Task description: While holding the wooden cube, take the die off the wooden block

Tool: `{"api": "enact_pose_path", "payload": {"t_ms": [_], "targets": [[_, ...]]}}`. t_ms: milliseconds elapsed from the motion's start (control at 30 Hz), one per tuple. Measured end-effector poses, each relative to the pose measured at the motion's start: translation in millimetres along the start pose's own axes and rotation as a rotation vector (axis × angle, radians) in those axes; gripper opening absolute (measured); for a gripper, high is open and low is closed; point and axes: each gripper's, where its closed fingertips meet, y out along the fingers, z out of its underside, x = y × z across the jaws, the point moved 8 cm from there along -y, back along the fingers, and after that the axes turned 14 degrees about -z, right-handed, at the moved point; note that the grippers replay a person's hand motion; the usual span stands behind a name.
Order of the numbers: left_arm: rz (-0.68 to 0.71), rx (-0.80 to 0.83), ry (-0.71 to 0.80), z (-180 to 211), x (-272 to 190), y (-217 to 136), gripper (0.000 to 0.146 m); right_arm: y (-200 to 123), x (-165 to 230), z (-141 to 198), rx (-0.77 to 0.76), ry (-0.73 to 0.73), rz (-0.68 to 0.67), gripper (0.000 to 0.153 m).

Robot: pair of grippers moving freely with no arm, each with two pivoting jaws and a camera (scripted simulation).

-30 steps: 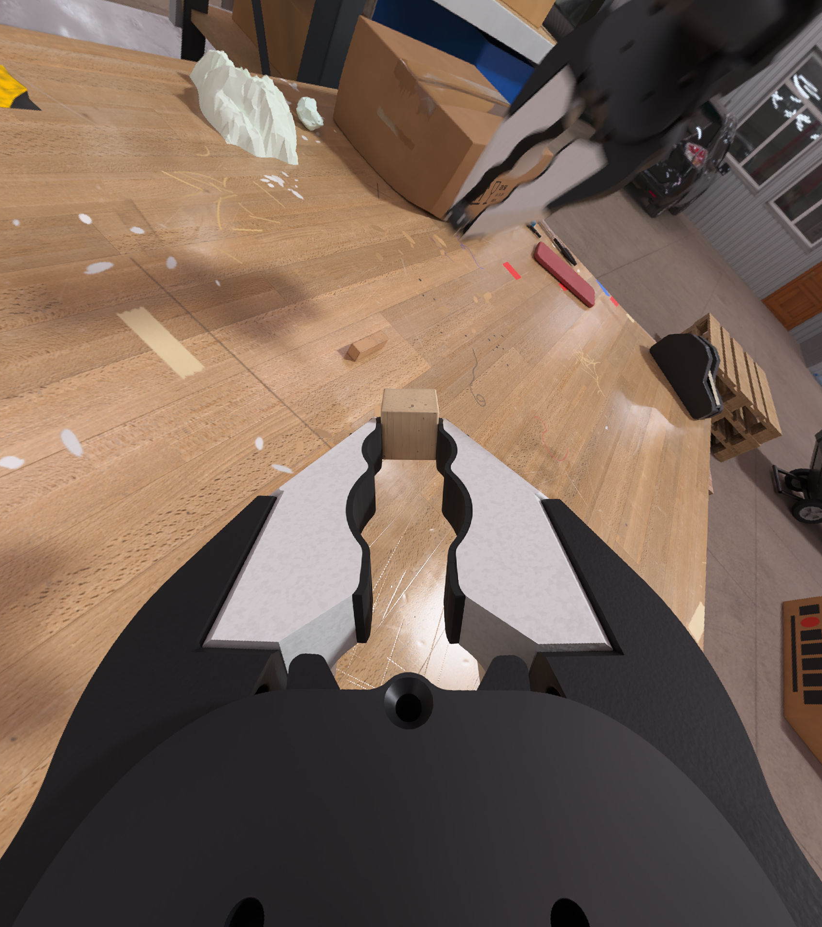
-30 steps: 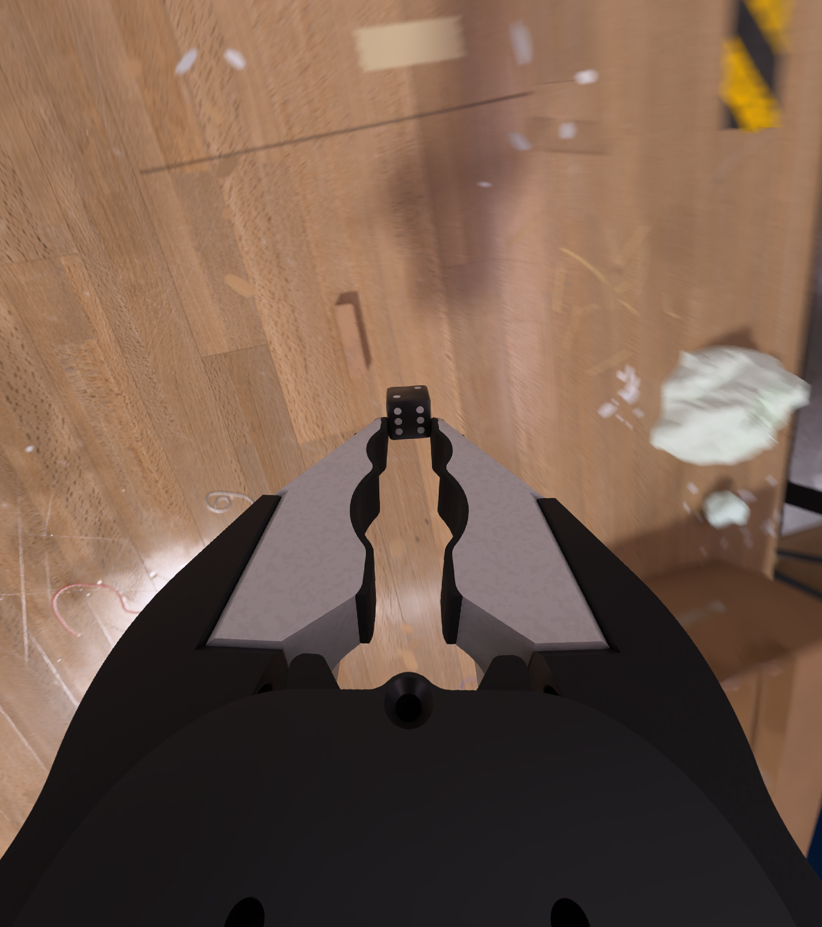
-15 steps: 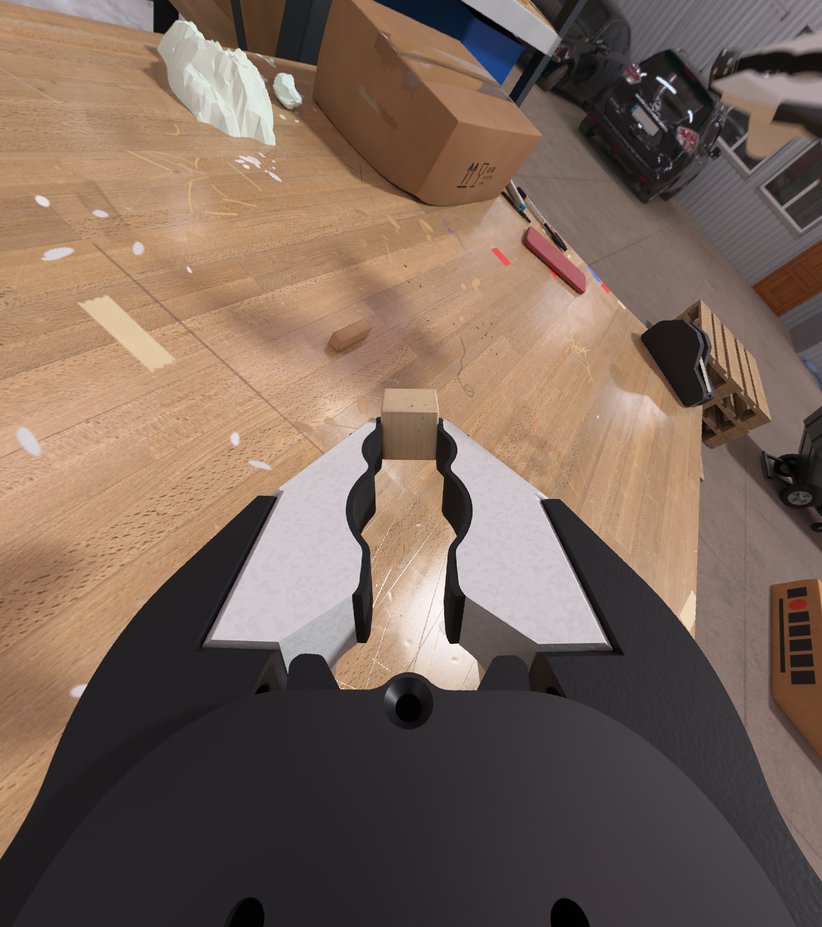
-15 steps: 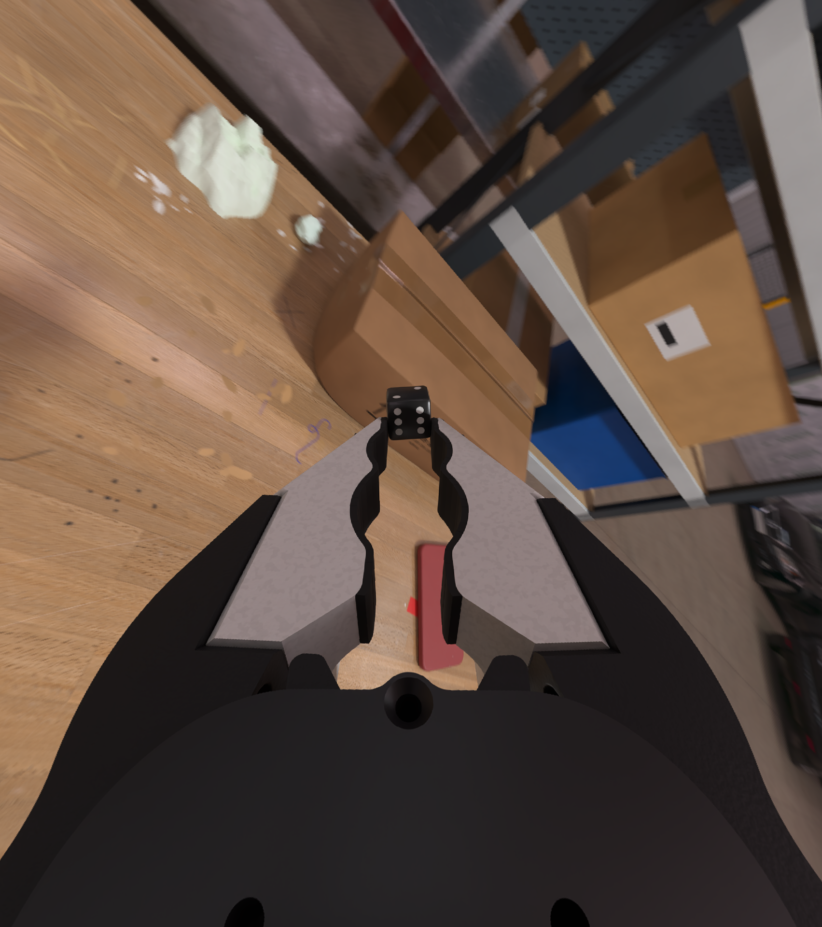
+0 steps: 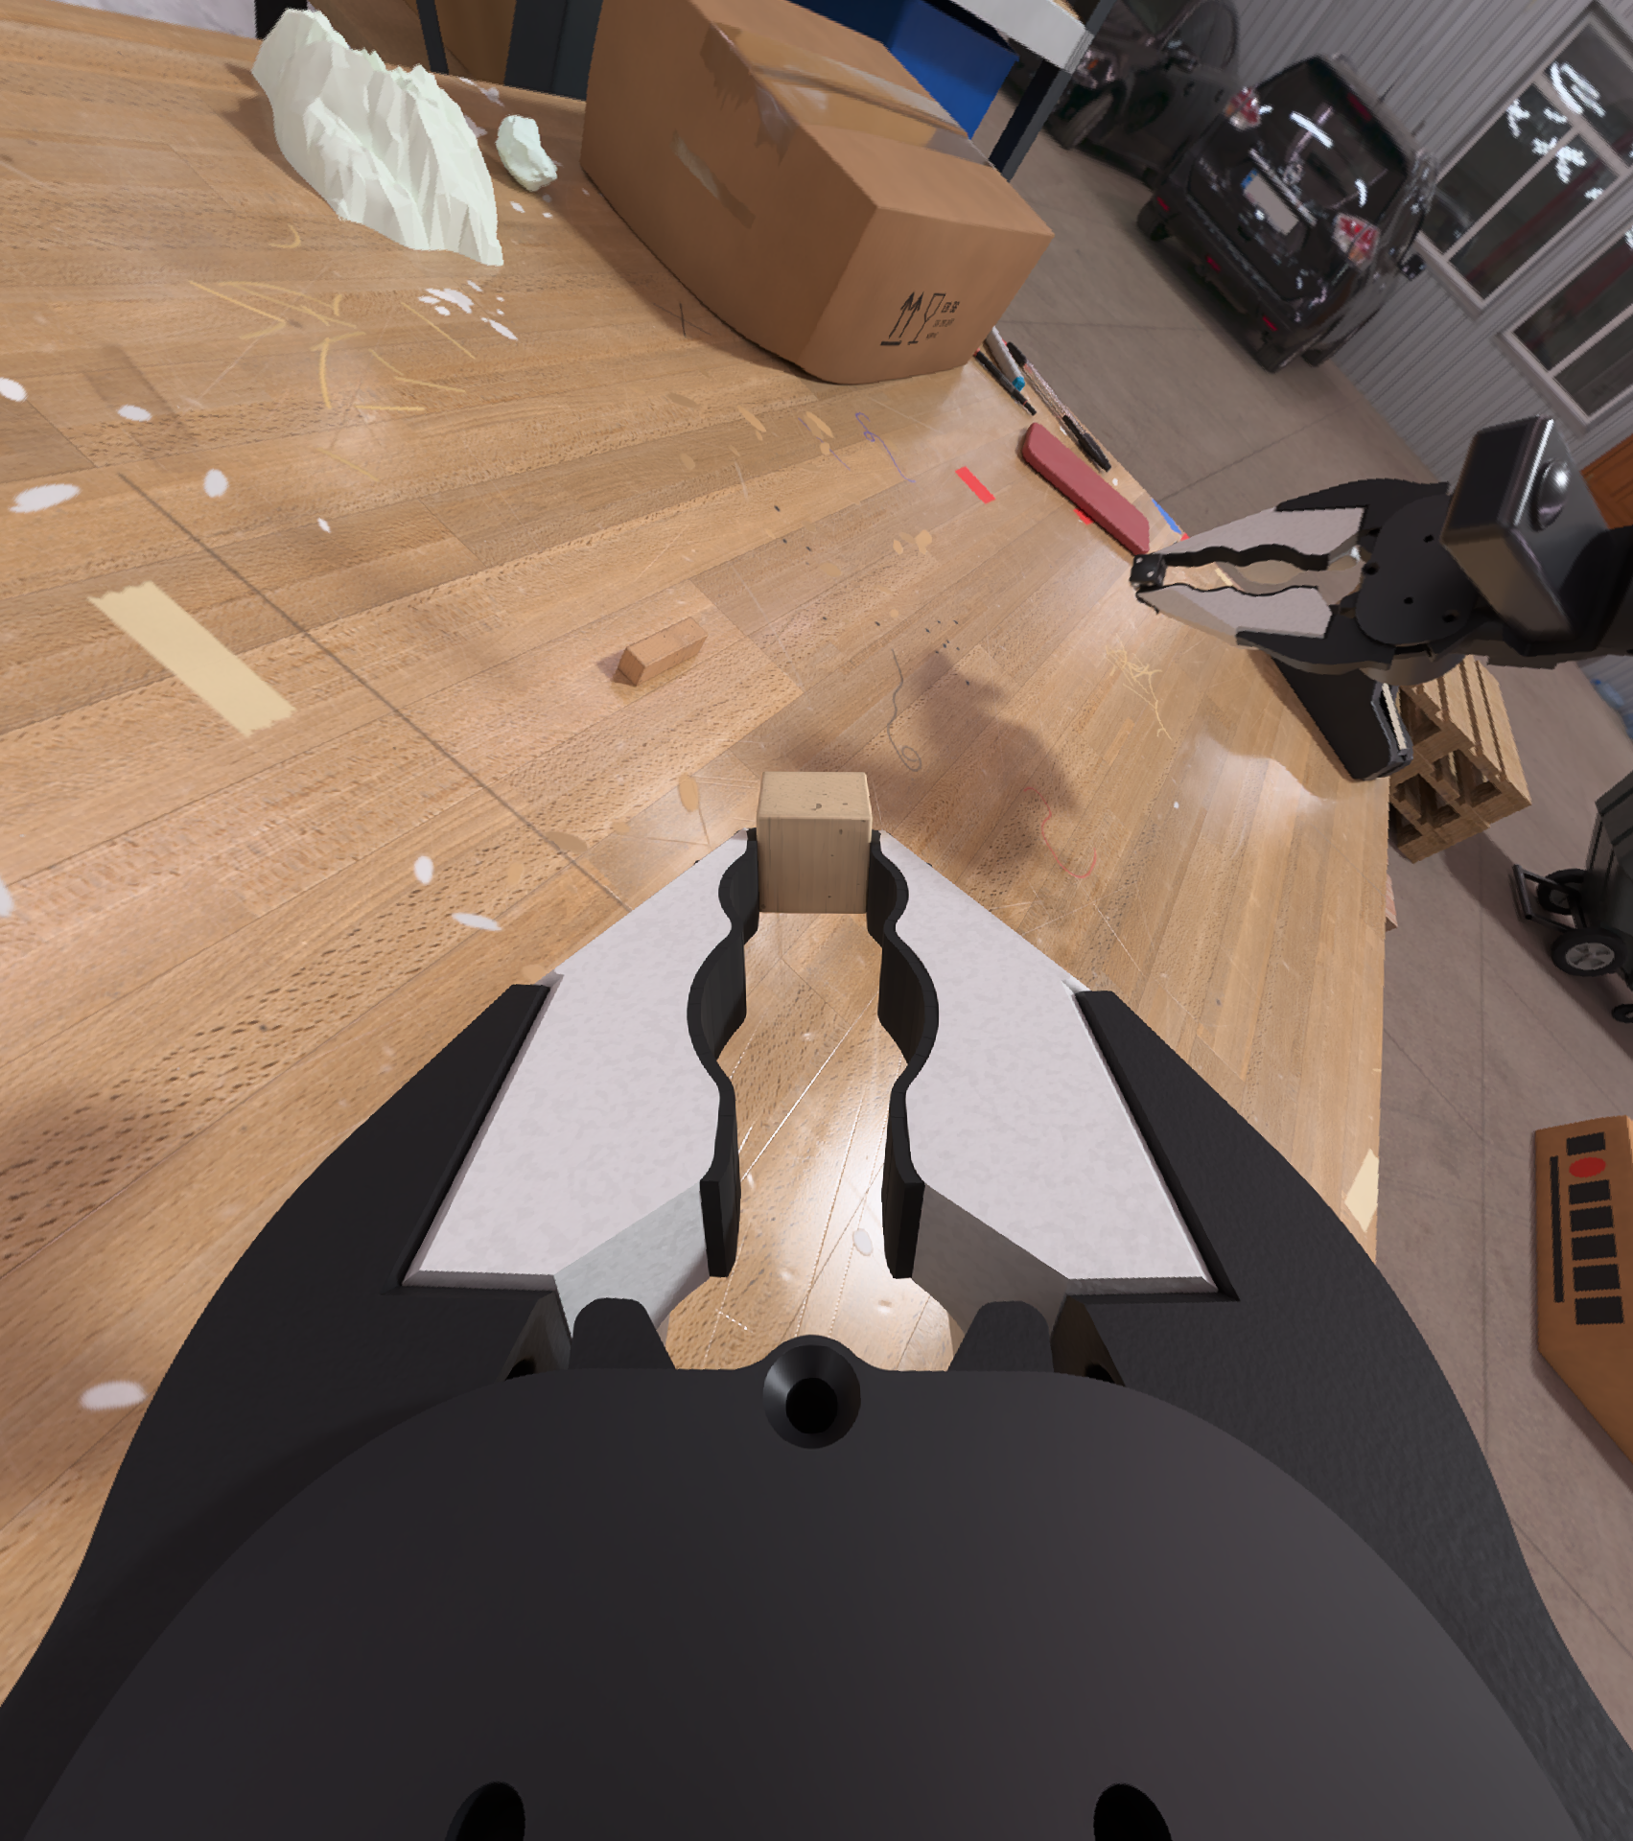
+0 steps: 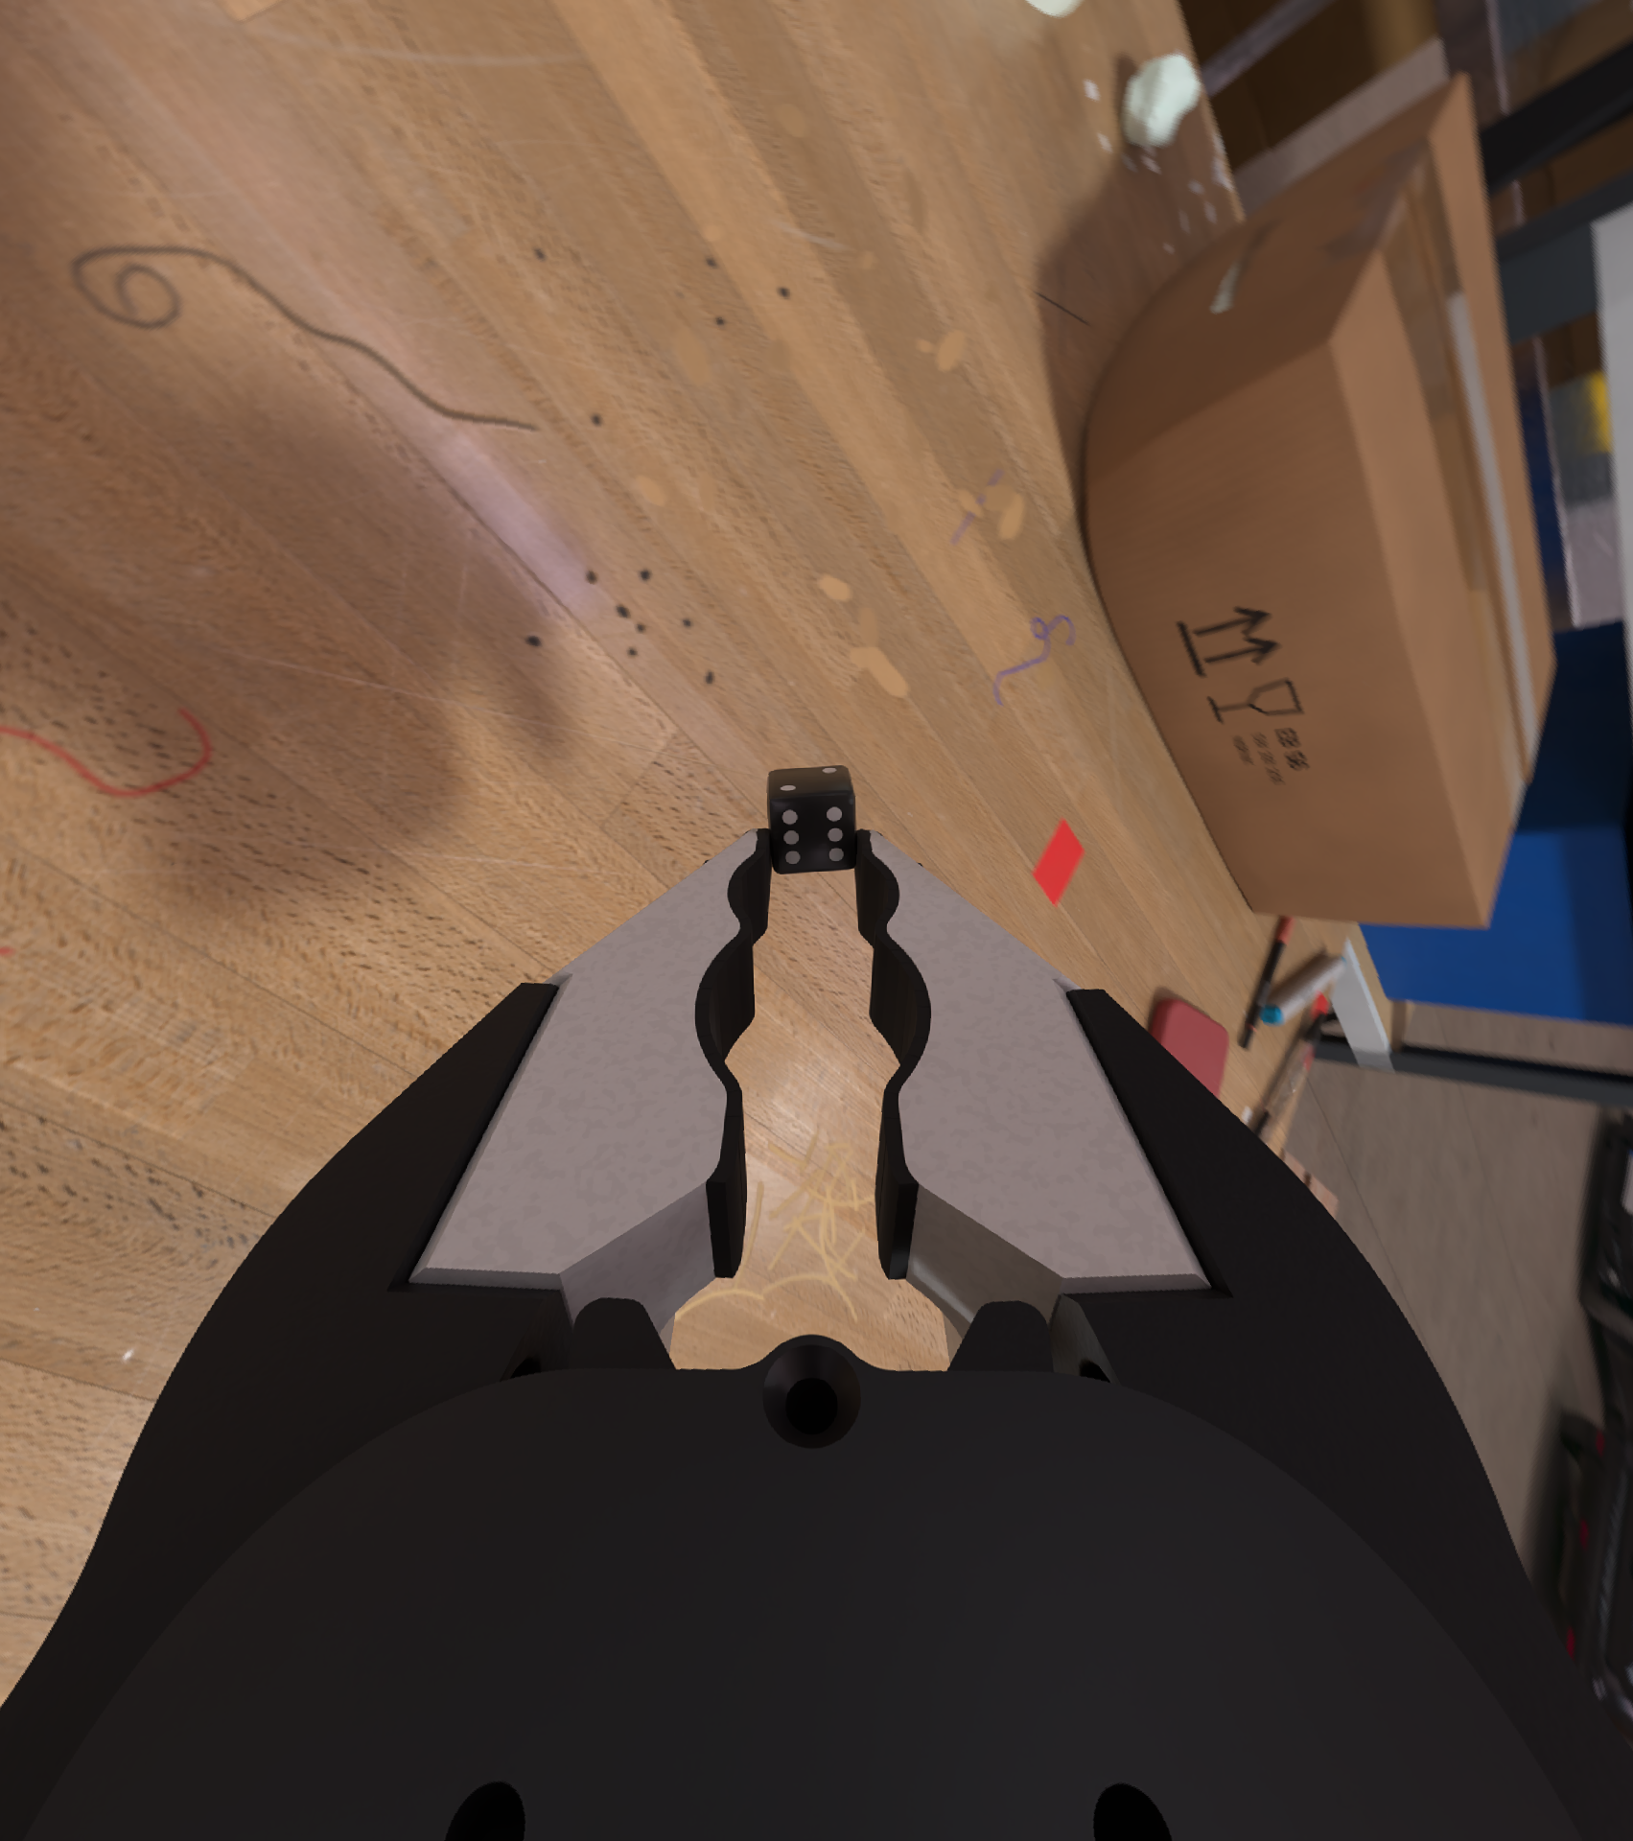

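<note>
My left gripper (image 5: 812, 865) is shut on the light wooden cube (image 5: 812, 839) and holds it above the wooden bench. The wooden block (image 5: 661, 650) lies flat on the bench beyond it, with nothing on top. My right gripper (image 6: 812, 847) is shut on the black die (image 6: 810, 819) with white pips and holds it above the bench. In the left wrist view the right gripper (image 5: 1153, 576) shows at the right, off past the bench's far right side, with the die (image 5: 1145, 572) at its tips. The block is not in the right wrist view.
A cardboard box (image 5: 792, 189) and a pale crumpled lump (image 5: 384, 139) sit at the back of the bench. A red pad (image 5: 1086, 488) and pens lie near the right edge. The box (image 6: 1320, 558) is right of the die. A dark car, a pallet and a cart stand on the floor.
The right gripper has carried the die from above the block down and to the right, turning as it went. The left gripper has held the cube while its view shifted a little.
</note>
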Motion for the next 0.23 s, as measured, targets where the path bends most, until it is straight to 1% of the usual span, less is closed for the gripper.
{"api": "enact_pose_path", "payload": {"t_ms": [67,100,167,233], "targets": [[0.002,0.001,0.003,0.3,-0.7,0.3,0.02,7.8,2.2,3.5,-0.013,-0.028,-0.041,0.016],[0.002,0.002,0.004,0.5,-0.8,0.4,0.02,12.6,3.8,4.6,0.004,-0.056,-0.077,0.016],[0.003,0.002,0.003,0.6,-1.0,0.3,0.02,24.6,4.9,7.5,0.066,-0.116,-0.134,0.016],[0.004,0.002,0.005,0.5,-1.2,0.1,0.02,37.0,5.2,9.5,0.159,-0.134,-0.192,0.016]]}}
